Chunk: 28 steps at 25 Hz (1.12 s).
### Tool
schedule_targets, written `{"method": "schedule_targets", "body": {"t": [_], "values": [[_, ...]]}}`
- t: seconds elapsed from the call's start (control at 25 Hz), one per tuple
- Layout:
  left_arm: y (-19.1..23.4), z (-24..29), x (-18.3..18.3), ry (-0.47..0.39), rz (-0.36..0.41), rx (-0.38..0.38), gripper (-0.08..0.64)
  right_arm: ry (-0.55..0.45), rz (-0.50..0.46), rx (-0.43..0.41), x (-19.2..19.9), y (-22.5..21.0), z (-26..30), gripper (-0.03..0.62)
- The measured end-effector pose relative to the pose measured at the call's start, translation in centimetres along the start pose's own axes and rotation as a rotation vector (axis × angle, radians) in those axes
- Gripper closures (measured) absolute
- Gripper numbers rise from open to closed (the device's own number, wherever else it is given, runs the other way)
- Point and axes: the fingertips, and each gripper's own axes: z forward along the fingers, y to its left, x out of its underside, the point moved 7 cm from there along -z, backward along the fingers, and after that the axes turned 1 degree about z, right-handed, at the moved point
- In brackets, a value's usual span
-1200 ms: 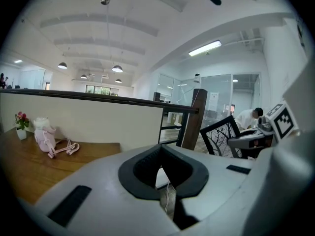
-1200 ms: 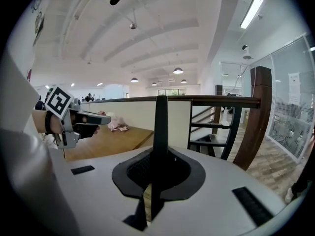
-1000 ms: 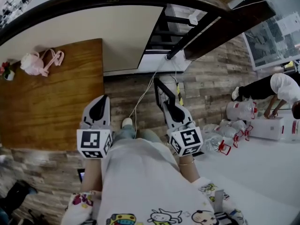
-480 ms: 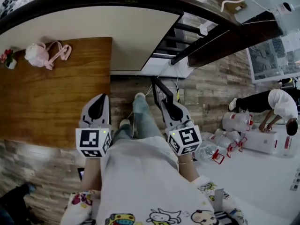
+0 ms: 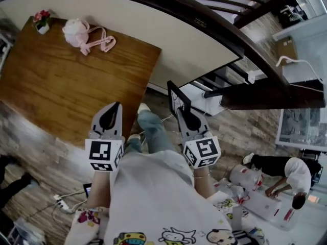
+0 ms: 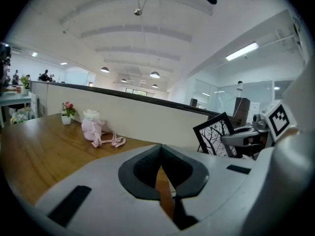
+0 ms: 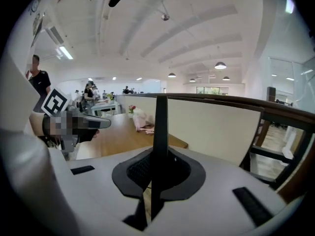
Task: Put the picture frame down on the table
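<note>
My left gripper (image 6: 160,147), of grey hard plastic with dark ribbed pads, has its two jaws pressed together at the tips, and they carry nothing. My right gripper (image 7: 158,154) is of the same make. Its jaws are clamped tight on one edge of the thin black rectangular picture frame (image 7: 160,127); from this gripper's own view I see only its narrow dark side. The left gripper view shows the frame's flat face, a black-and-white print of bare branches. The frame is in the air above the grey plank floor (image 5: 240,131), near the corner of the smooth brown wooden table (image 5: 66,86) and not touching it. On the far part of the table lie a soft pink pouch with looped straps (image 5: 76,30) and a small white pot of red flowers (image 5: 41,22). Behind them runs a matt cream low wall (image 5: 194,40) under a dark curved rail
</note>
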Motion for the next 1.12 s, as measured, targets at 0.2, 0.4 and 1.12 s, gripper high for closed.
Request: {"method": "schedule_targets", "body": {"t": [0.2,0.4,1.12], "values": [[2.0,-1.0,0.5,-0.010,-0.073,-0.210,0.557,0.006,-0.076,-0.212,-2.2,-0.6,6.6,0.572],[3.4,-1.2,-0.4,-0.036,-0.124,-0.413,0.557,-0.012,-0.151,-0.407,-5.3,-0.8,12.8,0.572],[1.8,-2.6,-2.3,-0.103,-0.250,-0.919,0.557,-0.053,-0.335,-0.890,-11.6,1.3,22.4,0.572]]}}
